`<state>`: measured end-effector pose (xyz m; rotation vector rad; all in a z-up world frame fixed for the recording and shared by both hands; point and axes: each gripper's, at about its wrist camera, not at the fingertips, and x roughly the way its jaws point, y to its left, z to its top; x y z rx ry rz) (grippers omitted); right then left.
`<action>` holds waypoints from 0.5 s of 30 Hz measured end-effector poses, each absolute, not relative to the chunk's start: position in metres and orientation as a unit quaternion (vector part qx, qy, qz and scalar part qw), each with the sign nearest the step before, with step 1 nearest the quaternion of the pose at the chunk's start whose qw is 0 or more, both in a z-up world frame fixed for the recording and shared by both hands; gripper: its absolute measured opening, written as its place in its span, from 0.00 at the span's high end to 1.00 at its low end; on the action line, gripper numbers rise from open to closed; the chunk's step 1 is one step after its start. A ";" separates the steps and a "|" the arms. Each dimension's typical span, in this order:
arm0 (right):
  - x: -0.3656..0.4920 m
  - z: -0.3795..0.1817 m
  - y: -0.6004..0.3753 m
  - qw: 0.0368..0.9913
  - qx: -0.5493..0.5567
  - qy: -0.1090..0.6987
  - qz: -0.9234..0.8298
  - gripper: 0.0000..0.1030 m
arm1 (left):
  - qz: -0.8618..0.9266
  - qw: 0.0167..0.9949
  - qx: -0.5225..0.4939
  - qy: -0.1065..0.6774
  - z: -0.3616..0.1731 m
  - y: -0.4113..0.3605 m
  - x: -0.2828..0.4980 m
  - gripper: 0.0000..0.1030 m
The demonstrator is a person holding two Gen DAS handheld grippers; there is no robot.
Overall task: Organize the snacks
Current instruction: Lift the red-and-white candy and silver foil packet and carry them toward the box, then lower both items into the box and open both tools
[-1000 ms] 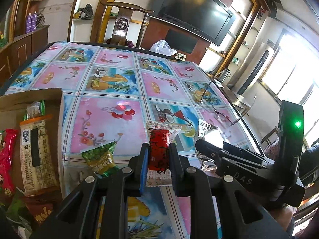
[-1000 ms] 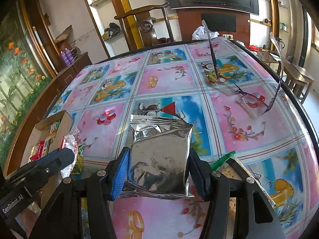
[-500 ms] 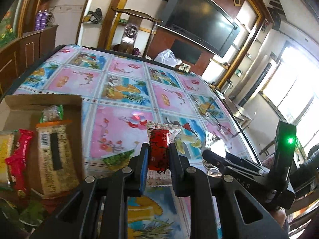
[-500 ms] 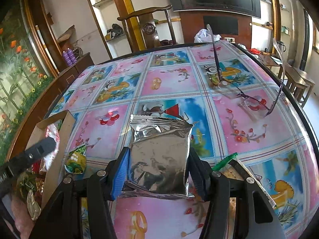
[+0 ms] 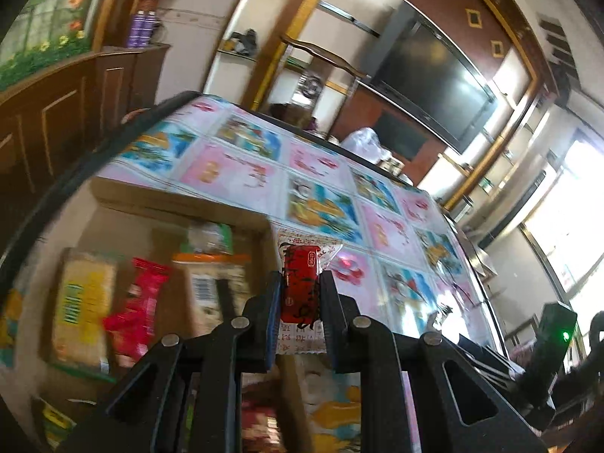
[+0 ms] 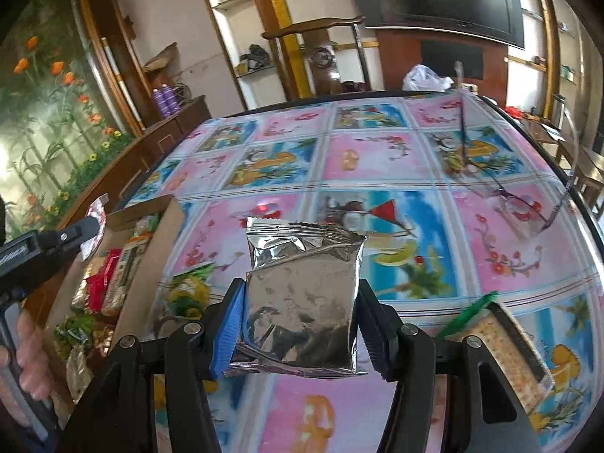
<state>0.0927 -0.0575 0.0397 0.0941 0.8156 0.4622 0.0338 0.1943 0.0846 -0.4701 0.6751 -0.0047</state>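
My left gripper [image 5: 300, 290] is shut on a small red snack packet [image 5: 301, 283] with a clear, printed wrapper edge. It hangs over the right wall of an open cardboard box [image 5: 181, 204] that holds several snack packs. In the right wrist view the left gripper [image 6: 92, 232] shows at the left, above the box [image 6: 166, 222], with the packet at its tip. My right gripper [image 6: 298, 317] is shut on a silver foil bag [image 6: 302, 294], held above the patterned tablecloth. A green snack pack [image 6: 190, 290] lies on the cloth beside the box.
The table [image 6: 377, 158] wears a glossy pink and blue picture cloth. Spectacles [image 6: 528, 204] lie at its right side, a cracker pack [image 6: 517, 355] near the front right, a white plastic bag [image 6: 426, 77] at the far edge. A wooden chair [image 6: 321, 56] stands behind.
My left gripper has swung left and rolled, carrying the red packet from over the cloth to over the box. The right gripper with the foil bag has shifted only slightly.
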 end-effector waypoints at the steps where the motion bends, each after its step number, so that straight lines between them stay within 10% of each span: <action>1: 0.092 0.040 -0.054 0.889 0.047 0.395 0.228 0.40 | 0.009 0.917 -0.229 0.328 0.084 0.201 0.033 0.82; 15: 0.069 0.061 0.059 0.853 0.026 0.402 0.333 0.40 | 0.106 0.901 -0.237 0.348 0.071 0.259 0.027 0.82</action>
